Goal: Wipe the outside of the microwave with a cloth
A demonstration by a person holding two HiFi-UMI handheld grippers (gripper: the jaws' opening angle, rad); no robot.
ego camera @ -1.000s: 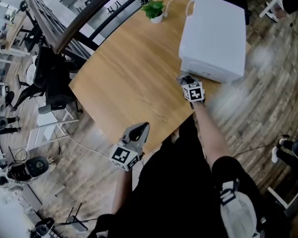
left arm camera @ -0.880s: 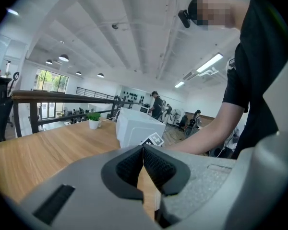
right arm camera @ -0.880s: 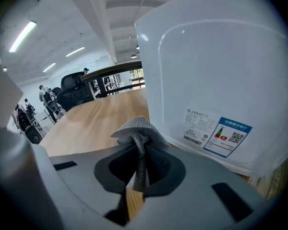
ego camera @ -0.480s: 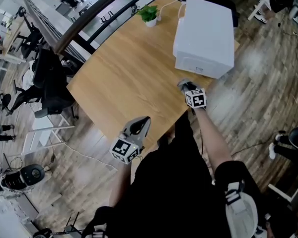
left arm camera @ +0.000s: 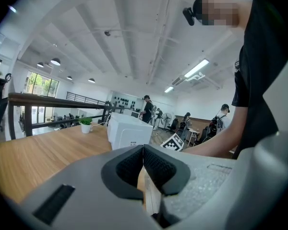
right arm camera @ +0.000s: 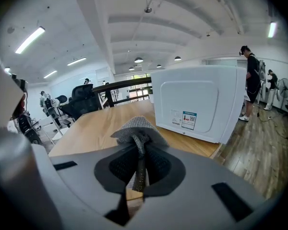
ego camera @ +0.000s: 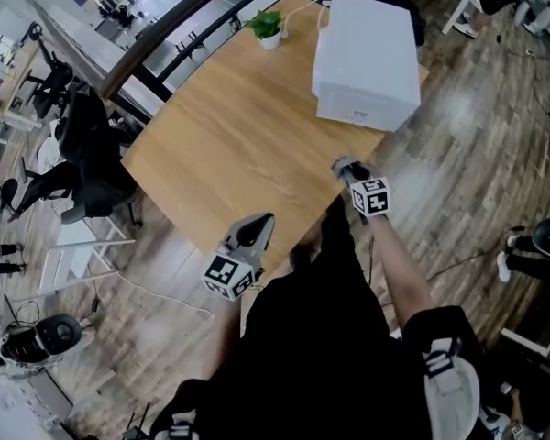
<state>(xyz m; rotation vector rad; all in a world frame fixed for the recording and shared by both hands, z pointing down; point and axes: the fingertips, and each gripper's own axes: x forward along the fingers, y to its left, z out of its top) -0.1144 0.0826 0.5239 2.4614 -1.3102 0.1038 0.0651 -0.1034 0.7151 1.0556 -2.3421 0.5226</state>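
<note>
The white microwave [ego camera: 365,58] is sitting at the far right corner of the wooden table [ego camera: 229,126], toward 1 o'clock in the head view, and is turning a plain panel with labels toward the right gripper view. The grey cloth [right arm camera: 134,127] is bunching up out of the right gripper [right arm camera: 139,150], whose jaws are pressing together on it, with a fold of fabric sticking out past the tips. That gripper is hovering over the table's near edge, at 6 o'clock of the microwave and apart from it. The left gripper [ego camera: 261,225] is hanging at about 8 o'clock of the right one, by the table's near edge, its jaws lying pad to pad with nothing between them. A small potted plant [ego camera: 266,27] is standing at 10 o'clock of the microwave, near the table's far edge. A black office chair [ego camera: 92,145] is standing on the floor at 9 o'clock of the table.
</note>
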